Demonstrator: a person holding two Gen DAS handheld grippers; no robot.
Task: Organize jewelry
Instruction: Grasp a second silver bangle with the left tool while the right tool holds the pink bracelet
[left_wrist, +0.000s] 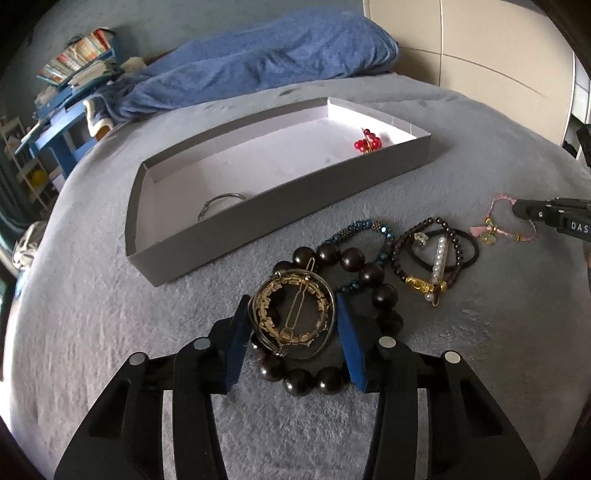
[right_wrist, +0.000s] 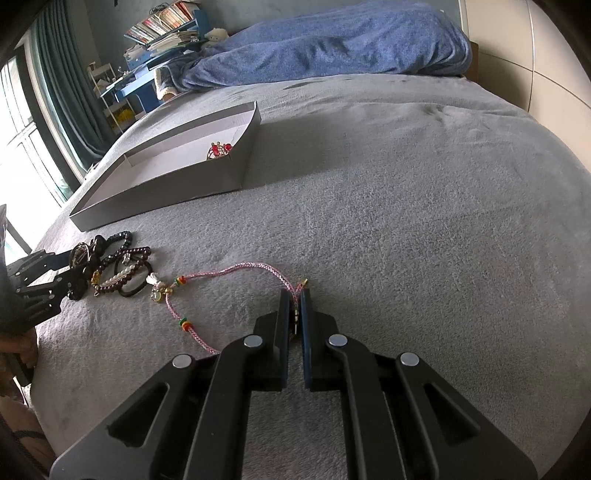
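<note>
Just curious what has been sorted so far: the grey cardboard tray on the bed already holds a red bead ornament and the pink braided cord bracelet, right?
Not quite. The grey cardboard tray holds the red bead ornament and a thin metal bangle. The pink braided cord bracelet lies on the blanket, pinched in the right gripper, as the right wrist view shows.

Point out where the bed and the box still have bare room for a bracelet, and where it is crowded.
Free: the box floor between the silver ring and the red beads; the blanket right of the box, toward the headboard. Crowded: the jewelry heap before the box, at the left claw.
</note>
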